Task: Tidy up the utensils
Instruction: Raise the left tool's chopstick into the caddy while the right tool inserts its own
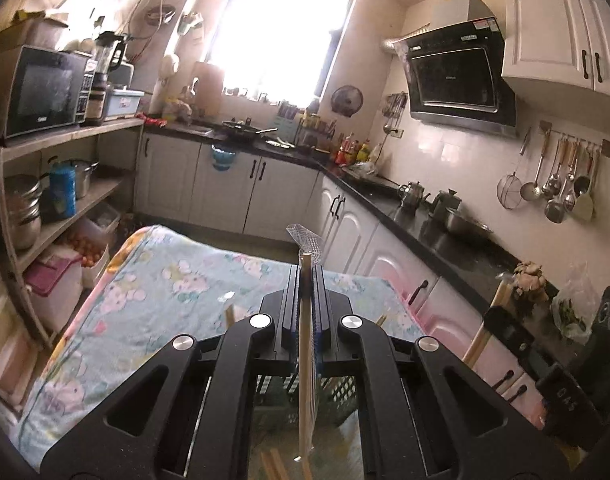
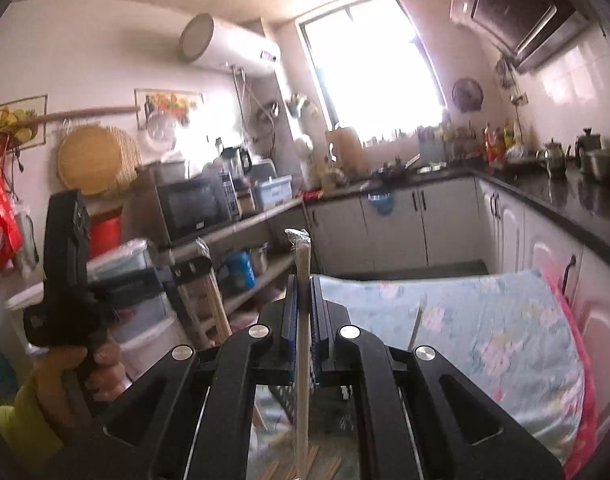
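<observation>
Left gripper (image 1: pixel 305 280) clamped on plastic-wrapped pale wooden chopsticks (image 1: pixel 304 352), upright over floral blue cloth (image 1: pixel 153 280). Right gripper (image 2: pixel 304 292) clamped likewise on second wrapped wooden pair (image 2: pixel 303 360). Risk: slippery wrap, thin sticks pivoting or sliding out; loose sticks (image 2: pixel 293 470) below.

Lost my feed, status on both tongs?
Left tongs shut on wrapped chopsticks. Right tongs shut on another wrapped pair. Nothing blocking.

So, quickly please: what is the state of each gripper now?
Left gripper: closed on a wrapped chopstick pair.
Right gripper: closed on another wrapped pair.
</observation>
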`<action>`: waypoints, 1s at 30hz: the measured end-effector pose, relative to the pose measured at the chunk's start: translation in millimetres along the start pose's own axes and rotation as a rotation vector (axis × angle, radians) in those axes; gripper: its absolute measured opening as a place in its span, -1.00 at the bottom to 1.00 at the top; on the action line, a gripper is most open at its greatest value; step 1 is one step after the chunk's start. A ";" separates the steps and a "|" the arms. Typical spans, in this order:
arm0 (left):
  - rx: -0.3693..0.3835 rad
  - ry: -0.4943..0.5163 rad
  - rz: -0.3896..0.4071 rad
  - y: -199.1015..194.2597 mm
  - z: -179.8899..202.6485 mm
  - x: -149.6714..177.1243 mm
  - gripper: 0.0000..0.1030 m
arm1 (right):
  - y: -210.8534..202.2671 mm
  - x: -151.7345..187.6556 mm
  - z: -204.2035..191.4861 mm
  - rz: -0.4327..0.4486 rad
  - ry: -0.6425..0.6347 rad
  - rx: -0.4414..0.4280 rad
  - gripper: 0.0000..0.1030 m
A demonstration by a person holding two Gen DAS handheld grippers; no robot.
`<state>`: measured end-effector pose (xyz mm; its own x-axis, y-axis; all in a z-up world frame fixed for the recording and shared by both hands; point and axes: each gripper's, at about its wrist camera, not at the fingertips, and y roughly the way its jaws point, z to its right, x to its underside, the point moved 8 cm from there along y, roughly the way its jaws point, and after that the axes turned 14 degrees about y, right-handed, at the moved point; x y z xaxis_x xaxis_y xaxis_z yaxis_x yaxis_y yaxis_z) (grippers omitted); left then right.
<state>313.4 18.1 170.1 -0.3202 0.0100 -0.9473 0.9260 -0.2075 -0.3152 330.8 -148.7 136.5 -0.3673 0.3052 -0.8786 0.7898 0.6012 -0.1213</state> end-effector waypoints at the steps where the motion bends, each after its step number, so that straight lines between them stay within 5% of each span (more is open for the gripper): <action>1: 0.000 0.002 0.004 4.1 2.7 -3.3 -0.98 | 0.8 -4.4 1.3 0.013 -0.004 0.006 -0.89; 12: -0.024 0.022 0.040 42.6 10.6 -19.6 -0.98 | 28.4 -27.7 26.4 0.102 -0.019 0.048 -0.88; 30: -0.069 0.000 0.011 95.0 1.4 25.8 -0.98 | 85.2 7.5 92.2 0.110 0.013 0.153 -0.88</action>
<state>392.9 -2.7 115.7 -0.3097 0.0078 -0.9508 0.9411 -0.1398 -0.3077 440.6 -163.3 77.0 -0.2801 0.3727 -0.8847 0.8908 0.4444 -0.0948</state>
